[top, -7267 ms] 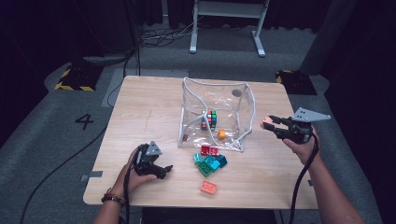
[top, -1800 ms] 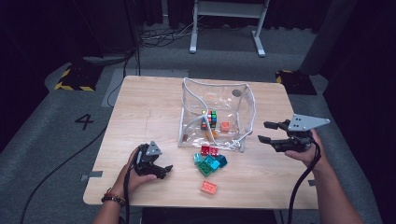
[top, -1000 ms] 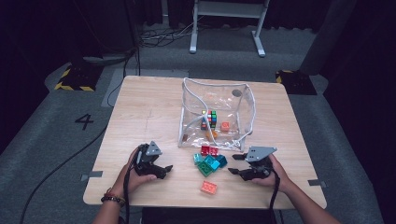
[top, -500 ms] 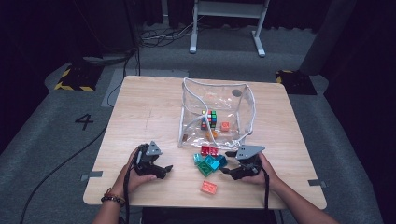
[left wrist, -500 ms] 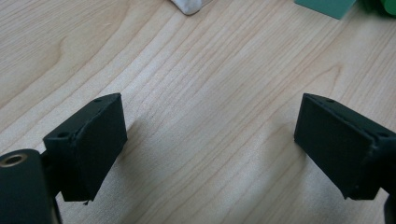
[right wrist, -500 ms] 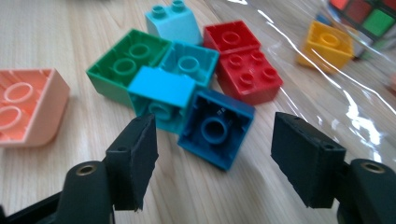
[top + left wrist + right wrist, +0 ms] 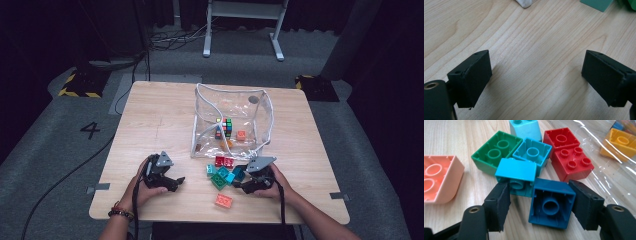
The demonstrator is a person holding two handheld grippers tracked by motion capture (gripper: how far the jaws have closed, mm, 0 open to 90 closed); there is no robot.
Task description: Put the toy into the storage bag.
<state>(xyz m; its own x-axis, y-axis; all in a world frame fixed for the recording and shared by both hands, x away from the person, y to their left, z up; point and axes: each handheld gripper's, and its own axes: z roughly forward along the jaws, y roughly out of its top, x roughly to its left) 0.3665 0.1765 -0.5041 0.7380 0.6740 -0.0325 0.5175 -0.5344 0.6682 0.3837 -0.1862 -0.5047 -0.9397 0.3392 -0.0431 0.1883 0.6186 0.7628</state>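
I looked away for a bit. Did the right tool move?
Yes. The right tool came in from beside the clear bag toward the near table edge, and now straddles the dark blue block by the pile.

A dark blue square plastic building block (image 7: 551,206) lies upside down on the worktop, hollow underside up, touching a turquoise block (image 7: 516,173) beside it.
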